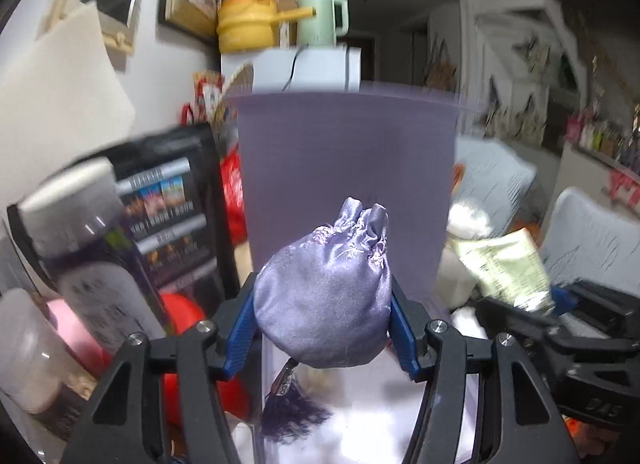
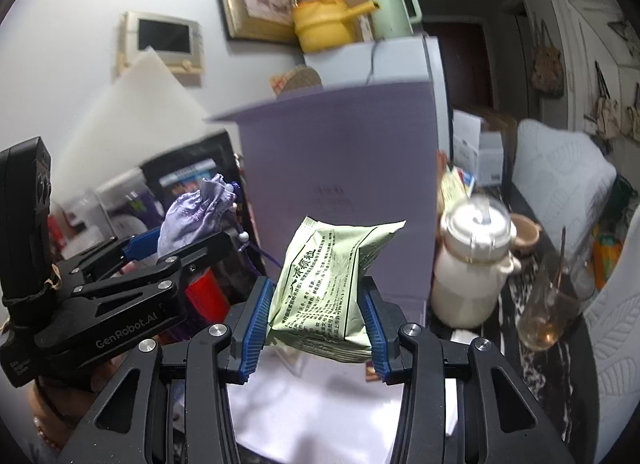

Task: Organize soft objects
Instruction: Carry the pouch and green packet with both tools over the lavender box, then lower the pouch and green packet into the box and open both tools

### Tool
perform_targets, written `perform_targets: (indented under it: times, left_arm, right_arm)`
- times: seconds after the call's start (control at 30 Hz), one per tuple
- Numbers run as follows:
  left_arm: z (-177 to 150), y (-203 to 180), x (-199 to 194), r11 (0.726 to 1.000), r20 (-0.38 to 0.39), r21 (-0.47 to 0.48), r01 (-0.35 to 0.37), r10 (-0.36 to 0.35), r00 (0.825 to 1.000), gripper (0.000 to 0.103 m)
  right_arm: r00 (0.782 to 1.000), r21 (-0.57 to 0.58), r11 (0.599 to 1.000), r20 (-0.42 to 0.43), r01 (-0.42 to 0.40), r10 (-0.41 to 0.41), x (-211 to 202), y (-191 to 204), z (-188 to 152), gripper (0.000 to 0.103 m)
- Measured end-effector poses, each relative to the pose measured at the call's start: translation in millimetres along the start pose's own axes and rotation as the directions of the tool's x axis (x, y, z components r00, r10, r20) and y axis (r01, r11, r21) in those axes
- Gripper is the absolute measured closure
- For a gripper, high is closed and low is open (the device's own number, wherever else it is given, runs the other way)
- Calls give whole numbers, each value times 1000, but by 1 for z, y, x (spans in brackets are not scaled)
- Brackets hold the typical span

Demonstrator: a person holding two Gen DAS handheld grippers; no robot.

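Left gripper [image 1: 322, 312] w/ blue pads is clamped on both sides of a lilac satin drawstring pouch [image 1: 326, 292], centre-bottom of my left wrist view; its purple tassel [image 1: 290, 412] hangs below. Right gripper [image 2: 314, 318] is clamped on a pale green sachet [image 2: 328, 288], lower centre of right view, printed w/ black Chinese text I can't read clearly. Both sit in front of an upright lavender box panel [image 2: 340, 168], faint print on it, illegible. Left gripper's body at left edge of right view reads "GenRobot.AI". White lidded jar [image 2: 472, 264] and a glass w/ spoon [image 2: 556, 296] sit at right.
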State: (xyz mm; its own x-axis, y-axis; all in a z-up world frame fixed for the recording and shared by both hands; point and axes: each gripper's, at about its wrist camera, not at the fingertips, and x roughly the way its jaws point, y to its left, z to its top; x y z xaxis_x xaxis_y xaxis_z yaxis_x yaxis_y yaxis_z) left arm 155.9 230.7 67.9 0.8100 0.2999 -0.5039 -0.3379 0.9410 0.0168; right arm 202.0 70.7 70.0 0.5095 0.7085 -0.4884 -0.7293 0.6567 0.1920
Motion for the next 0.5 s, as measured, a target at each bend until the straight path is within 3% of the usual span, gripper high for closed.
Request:
perform_targets:
  times: [0.23, 0.5]
  left_arm:
    - [-18, -10, 39, 1000, -107, 28, 1, 2, 994, 45]
    - [-30, -14, 71, 999, -195, 39, 6, 2, 981, 45]
  right_arm:
    - [996, -4, 999, -80, 45, -45, 26, -12, -12, 60]
    - [986, 46, 998, -162, 43, -35, 53, -33, -23, 60]
